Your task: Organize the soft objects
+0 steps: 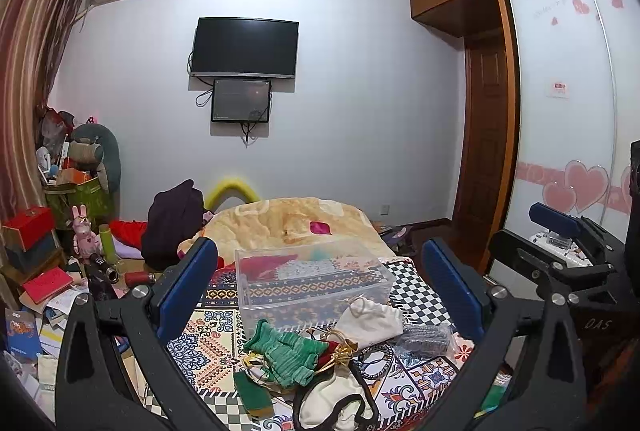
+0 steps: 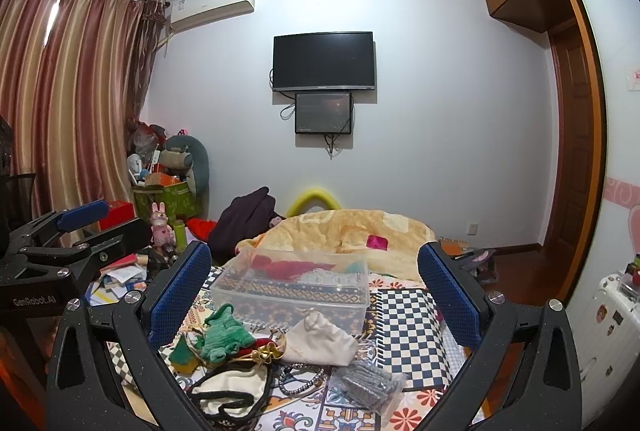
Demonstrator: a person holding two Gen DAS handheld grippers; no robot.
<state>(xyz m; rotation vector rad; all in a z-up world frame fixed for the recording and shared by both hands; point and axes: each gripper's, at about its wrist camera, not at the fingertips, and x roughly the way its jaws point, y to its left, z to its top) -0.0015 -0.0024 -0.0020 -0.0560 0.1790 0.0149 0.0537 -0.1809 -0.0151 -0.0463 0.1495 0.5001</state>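
Left gripper (image 1: 320, 287): mine, spread wide, holding nothing, raised over the bed (image 1: 208, 347).
Right gripper (image 2: 316, 291): mine, likewise wide apart and holding nothing.
Clear bin (image 1: 310, 281): on the bed, framed between my left gripper's pads, beyond them.
Green knit piece (image 1: 286, 353): lying just in front of the bin, below both grippers.
White pouch (image 2: 322, 339): beside the green knit piece, touching the bin's near wall.
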